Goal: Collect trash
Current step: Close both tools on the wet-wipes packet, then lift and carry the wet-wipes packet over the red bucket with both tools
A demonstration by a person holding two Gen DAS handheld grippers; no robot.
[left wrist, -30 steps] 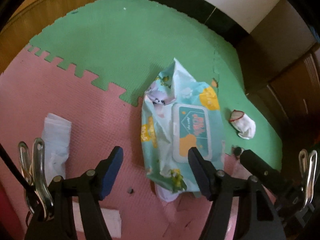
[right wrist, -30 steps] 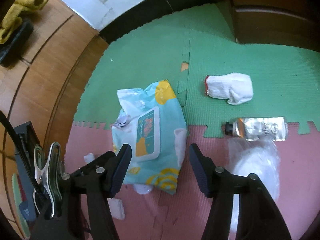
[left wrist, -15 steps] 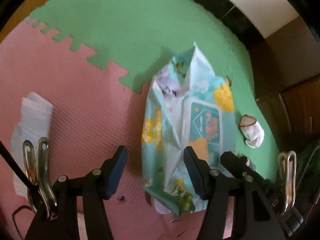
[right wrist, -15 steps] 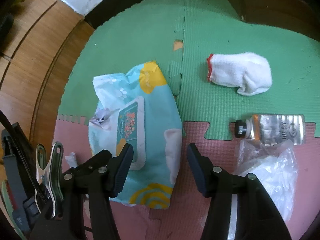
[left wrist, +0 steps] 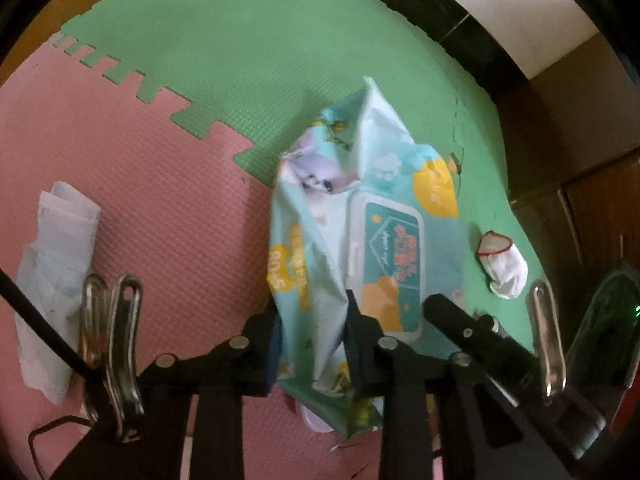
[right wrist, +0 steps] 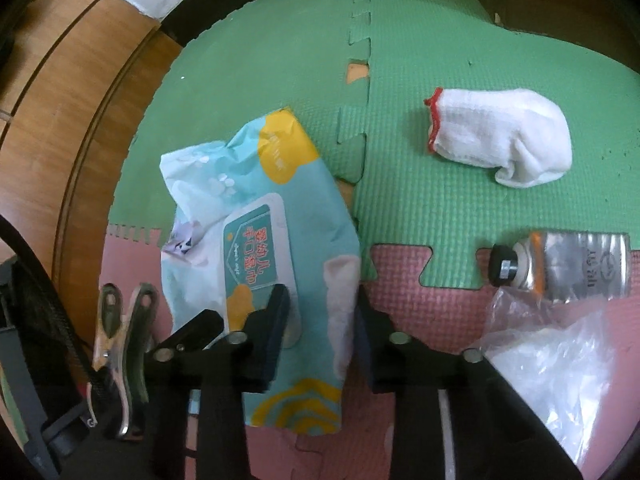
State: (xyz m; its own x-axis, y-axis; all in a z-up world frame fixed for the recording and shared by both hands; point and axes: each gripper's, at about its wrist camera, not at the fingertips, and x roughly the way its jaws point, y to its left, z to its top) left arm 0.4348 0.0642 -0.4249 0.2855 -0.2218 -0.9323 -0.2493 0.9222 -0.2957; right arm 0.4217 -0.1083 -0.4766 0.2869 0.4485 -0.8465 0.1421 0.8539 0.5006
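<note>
Left wrist view: the left tool [left wrist: 313, 336] is closed narrow on the near left edge of the wet-wipe pack [left wrist: 360, 248], both pads pressing a pinched fold of its teal wrapper; the pack lies across the seam where the green mat [left wrist: 248, 48] meets the pink mat [left wrist: 132, 184], lid face up; a crumpled white tissue [left wrist: 56, 272] lies on the pink mat to the left, well apart from the pack; a small white sock [left wrist: 502, 266] with a red cuff sits on the green mat to the right; the right tool's black finger [left wrist: 468, 330] reaches in just beside the pack's right edge.

Right wrist view: the right tool [right wrist: 320, 336] straddles the pack's [right wrist: 272, 248] near right part, its pads close against the wrapper on either side; whether they truly clamp it I cannot tell; the sock [right wrist: 504, 140] lies on the green mat [right wrist: 420, 208]; a metal tube [right wrist: 568, 266] with a black cap rests at the seam, touching a clear plastic bag [right wrist: 560, 364] on the pink mat [right wrist: 396, 268].
</note>
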